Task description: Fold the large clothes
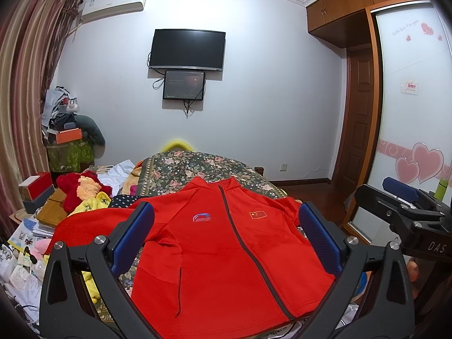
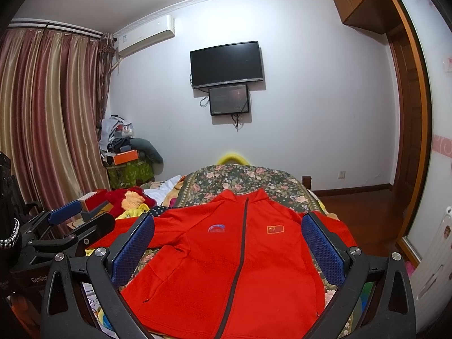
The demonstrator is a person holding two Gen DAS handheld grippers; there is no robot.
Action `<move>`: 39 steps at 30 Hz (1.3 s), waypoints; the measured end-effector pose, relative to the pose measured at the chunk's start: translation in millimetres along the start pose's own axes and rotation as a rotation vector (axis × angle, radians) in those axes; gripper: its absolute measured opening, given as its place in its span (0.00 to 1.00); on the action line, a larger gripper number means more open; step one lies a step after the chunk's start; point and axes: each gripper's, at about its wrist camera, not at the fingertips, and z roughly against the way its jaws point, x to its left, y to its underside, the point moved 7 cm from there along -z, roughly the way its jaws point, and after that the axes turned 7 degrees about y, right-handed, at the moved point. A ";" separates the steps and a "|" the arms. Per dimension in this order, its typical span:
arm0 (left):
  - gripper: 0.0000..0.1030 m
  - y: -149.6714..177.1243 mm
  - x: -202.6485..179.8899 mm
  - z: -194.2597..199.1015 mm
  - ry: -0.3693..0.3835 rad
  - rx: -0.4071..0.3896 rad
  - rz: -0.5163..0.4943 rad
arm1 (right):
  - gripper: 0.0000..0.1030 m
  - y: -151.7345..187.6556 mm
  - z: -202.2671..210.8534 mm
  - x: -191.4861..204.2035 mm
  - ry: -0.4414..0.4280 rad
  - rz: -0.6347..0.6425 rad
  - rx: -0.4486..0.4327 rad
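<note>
Below my left gripper (image 1: 226, 240) and right gripper (image 2: 227, 243), both spread and empty, lies the red jacket (image 1: 220, 254); soft, light, floppy; I'd pinch its hem corners.

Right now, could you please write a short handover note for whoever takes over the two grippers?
Left gripper: open, empty, above the jacket's lower half.
Right gripper: open, empty, likewise.
Red zip-up jacket: lies front up on the floral bedspread, zipped, collar at the far end, sleeves spread to the sides.
Done: jacket laid out flat; no fold visible.
Left: probably fold the sleeves in, then fold the body.
</note>
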 end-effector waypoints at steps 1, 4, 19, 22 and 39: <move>1.00 0.2 0.2 0.0 0.000 0.000 0.000 | 1.00 0.9 -1.5 0.9 0.001 -0.001 0.003; 1.00 0.0 1.1 -1.6 0.004 0.001 0.005 | 1.00 -0.3 -3.3 2.1 0.000 -0.003 0.011; 1.00 -1.8 69.1 -42.3 -0.068 -0.002 0.061 | 1.00 -13.7 -74.4 29.8 0.015 0.028 0.087; 1.00 5.4 105.6 -63.3 -0.088 0.035 0.086 | 1.00 -11.6 -106.3 34.8 0.025 0.035 0.116; 1.00 157.7 377.0 -148.0 -0.301 0.330 0.436 | 1.00 82.5 -304.3 -7.8 0.108 -0.064 0.490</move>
